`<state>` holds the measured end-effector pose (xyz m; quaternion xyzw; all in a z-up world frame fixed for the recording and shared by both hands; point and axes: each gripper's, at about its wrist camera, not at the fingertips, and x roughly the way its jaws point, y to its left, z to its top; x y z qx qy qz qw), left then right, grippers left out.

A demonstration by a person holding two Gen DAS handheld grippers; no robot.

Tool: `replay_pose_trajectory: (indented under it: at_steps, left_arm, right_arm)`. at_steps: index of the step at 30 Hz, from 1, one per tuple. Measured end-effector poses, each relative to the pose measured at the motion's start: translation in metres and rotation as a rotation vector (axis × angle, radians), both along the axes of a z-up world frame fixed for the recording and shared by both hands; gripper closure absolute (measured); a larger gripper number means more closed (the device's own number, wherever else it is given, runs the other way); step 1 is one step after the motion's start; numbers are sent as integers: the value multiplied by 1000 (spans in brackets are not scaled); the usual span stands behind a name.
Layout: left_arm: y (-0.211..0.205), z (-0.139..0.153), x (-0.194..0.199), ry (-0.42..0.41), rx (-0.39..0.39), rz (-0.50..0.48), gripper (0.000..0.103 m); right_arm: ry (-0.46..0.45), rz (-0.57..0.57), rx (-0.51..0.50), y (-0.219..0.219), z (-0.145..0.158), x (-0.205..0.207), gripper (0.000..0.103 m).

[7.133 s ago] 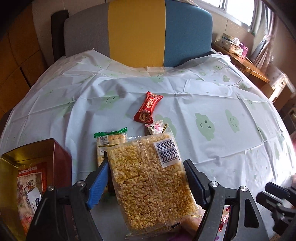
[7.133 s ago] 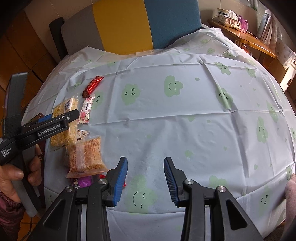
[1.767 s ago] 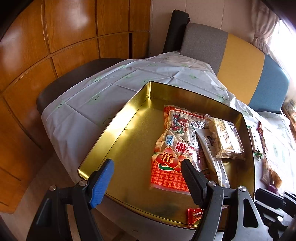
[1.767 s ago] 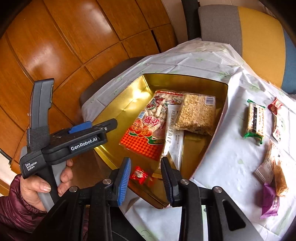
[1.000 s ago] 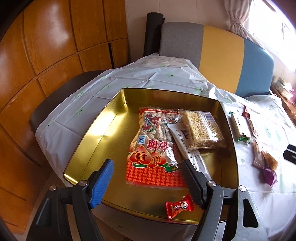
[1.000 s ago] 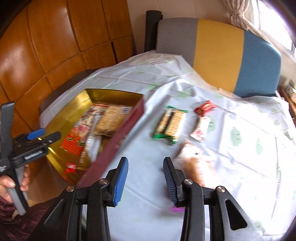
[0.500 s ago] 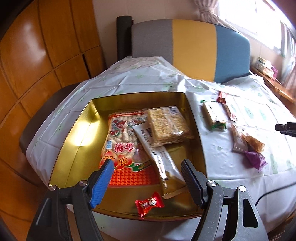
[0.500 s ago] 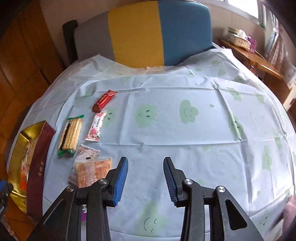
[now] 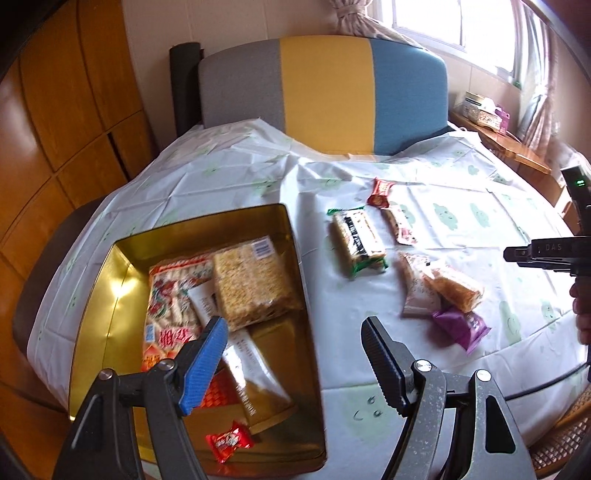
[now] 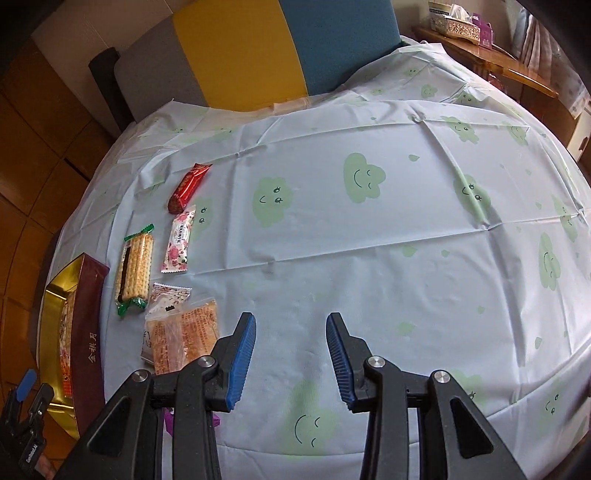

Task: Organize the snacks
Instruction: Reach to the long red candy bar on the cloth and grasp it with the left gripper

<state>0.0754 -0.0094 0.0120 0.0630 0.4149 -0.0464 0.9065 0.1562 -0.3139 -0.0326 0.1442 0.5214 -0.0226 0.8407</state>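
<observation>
A gold tin box [image 9: 99, 317] [image 10: 90, 343] at the table's left edge holds a clear puffed-rice pack [image 9: 253, 282], a red printed bag [image 9: 171, 306], a long pale pack and a small red candy [image 9: 229, 441]. Loose on the cloth lie a green-ended cracker pack [image 9: 358, 242] [image 10: 133, 264], a red bar [image 9: 380, 190] [image 10: 189, 182], a pink sachet [image 10: 179, 240], an orange pack [image 9: 452, 288] [image 10: 184, 338] and a purple sachet [image 9: 461, 326]. My left gripper [image 9: 295, 345] hangs open over the tin's right wall. My right gripper [image 10: 290, 358] stands open over bare cloth, right of the orange pack.
A grey, yellow and blue chair back [image 9: 325, 94] stands behind the round table, whose white cloth [image 10: 369, 229] carries green cloud faces. Wooden wall panels [image 9: 55, 110] lie to the left. A side shelf with a tissue box [image 10: 458, 20] is at the far right.
Both views have swung right, from the tin toward the loose snacks. The left gripper now sits over the tin's right wall. The right gripper left the tin and hangs over open cloth, empty.
</observation>
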Motion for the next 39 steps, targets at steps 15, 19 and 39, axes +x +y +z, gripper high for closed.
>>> replay_pose_trajectory:
  at_steps: [15,19,39]
  left_arm:
    - [-73,12,99,84,-45,-151,62]
    - [-92,-2,137,145,-57,-142,65]
    - [-165,-66,263,273,53,-170,51]
  right_arm:
    - [-19,31,-4,7,6,1,63]
    - [-16,45,9,10,6,1,63]
    - [-20,126,85,24,10,-1,63]
